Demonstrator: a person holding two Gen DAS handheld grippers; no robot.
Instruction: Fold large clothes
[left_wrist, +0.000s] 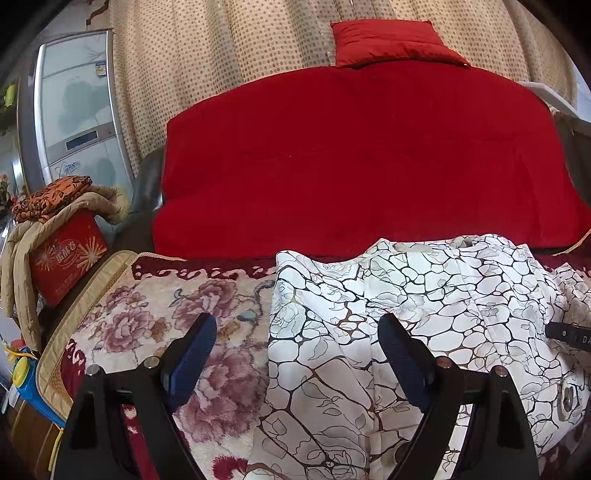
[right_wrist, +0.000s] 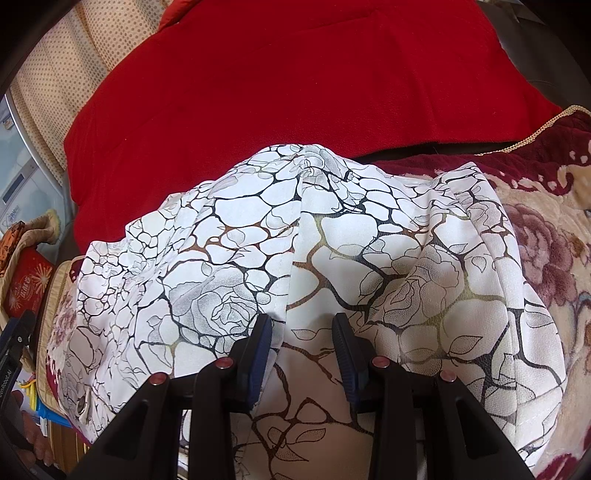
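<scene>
The left gripper (left_wrist: 297, 332) hangs wide open, straddling the near left edge of the white patterned garment (left_wrist: 406, 314). The right gripper (right_wrist: 303, 328) is half open over its middle, and whether it pinches cloth I cannot tell. The fold looks barely begun; next comes gripping an edge. The garment lies on a floral blanket (left_wrist: 166, 317), with a red cushion (left_wrist: 351, 158) and dotted curtain (left_wrist: 221, 55) beyond.

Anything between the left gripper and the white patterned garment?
Nothing visible. The left gripper hangs open right over the left edge of the white patterned garment, one finger above the floral blanket, the other above the cloth. The right gripper is already over its middle.
</scene>
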